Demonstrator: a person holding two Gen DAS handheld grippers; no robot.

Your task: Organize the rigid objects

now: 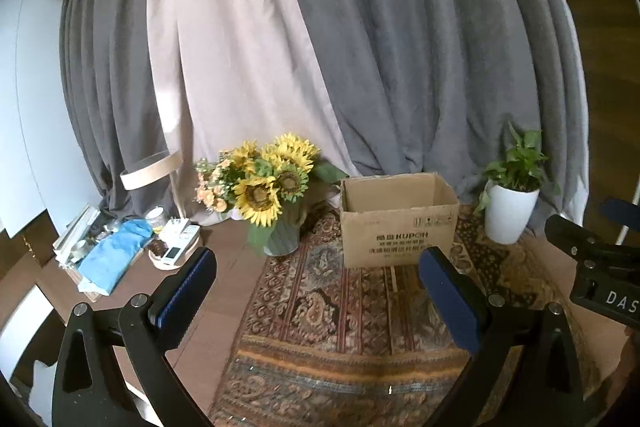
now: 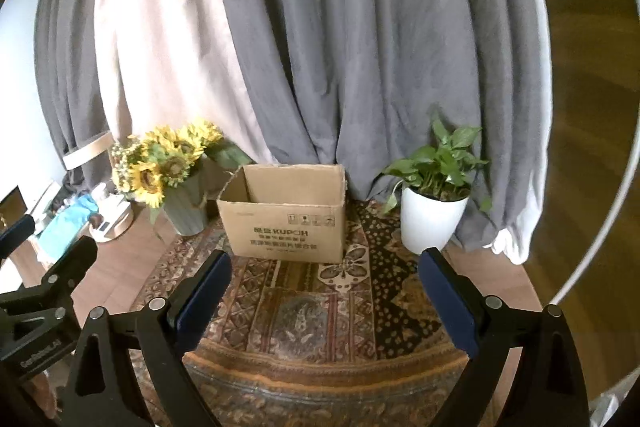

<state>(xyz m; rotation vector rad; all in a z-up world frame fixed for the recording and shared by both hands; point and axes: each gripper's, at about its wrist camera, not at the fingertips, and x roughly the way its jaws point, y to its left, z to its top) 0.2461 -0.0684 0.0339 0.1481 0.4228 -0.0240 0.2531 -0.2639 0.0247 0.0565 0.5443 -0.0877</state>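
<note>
**Q:** What is nearest the cameras?

**A:** Both claws, the left gripper (image 1: 318, 269) and the right gripper (image 2: 325, 271), spread wide with nothing between their blue pads, above the patterned rug (image 2: 304, 311).

**Q:** And the task's thing?

**A:** The open cardboard box (image 1: 398, 221) stands mid-rug, between the sunflower vase (image 1: 280, 239) and the white potted plant (image 2: 432, 223). No loose rigid objects show on the rug. A good approach probably stays level, clear of both pots.

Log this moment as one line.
left gripper: open, empty | right gripper: open, empty | open brown cardboard box: upright on patterned rug, between sunflower vase and white plant pot
</note>
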